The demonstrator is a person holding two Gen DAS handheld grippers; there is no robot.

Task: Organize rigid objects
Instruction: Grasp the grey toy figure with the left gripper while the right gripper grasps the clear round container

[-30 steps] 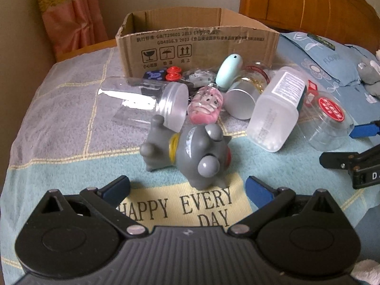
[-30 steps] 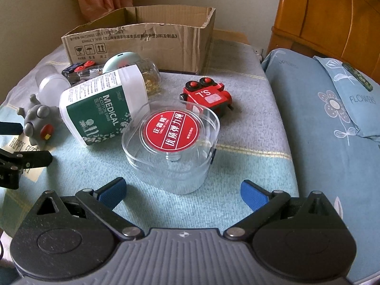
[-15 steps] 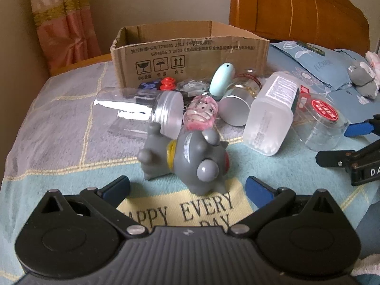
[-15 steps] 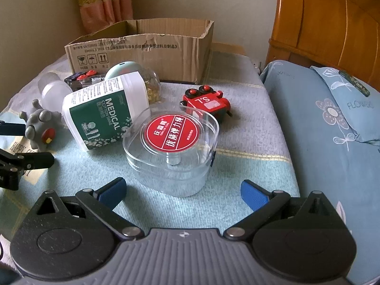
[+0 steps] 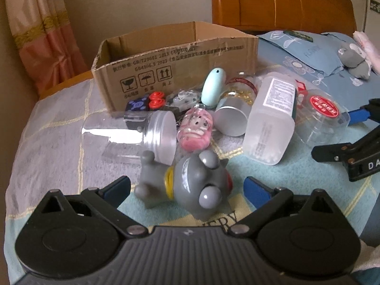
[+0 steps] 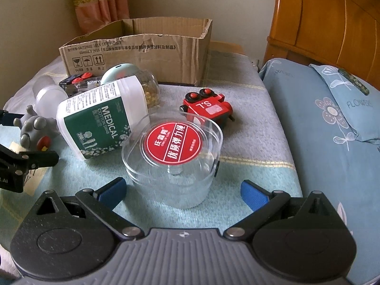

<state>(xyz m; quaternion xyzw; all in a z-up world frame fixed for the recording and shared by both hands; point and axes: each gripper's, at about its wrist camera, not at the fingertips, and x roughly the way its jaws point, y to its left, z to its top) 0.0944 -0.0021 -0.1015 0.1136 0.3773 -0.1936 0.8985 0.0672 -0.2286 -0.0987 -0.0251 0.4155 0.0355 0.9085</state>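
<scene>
- A bed covered by a blanket in grey and pale blue, with a wooden headboard, a curtain in the corner and a blue floral pillow to the right.
- An open cardboard box stands at the far side of the blanket; a cluster of small items lies in front of it.
- The left gripper is low over the blanket, its blue-tipped fingers spread wide on either side of a grey toy lying on its side, gripping nothing.
- Just behind the toy lie a clear jar on its side and a pink capsule; further back are a mint oval case and a gold-filled jar.
- The right gripper is also spread wide and empty, with a clear tub bearing a red round label sitting between its fingers, near the tips.
- A swab bottle lies tipped over, touching the tub's left side.
- Only the right view shows a red toy train behind the tub, apart from the cluster.
- Only the left view shows a grey plush on the pillow.
- Each view shows the other gripper at its edge.
</scene>
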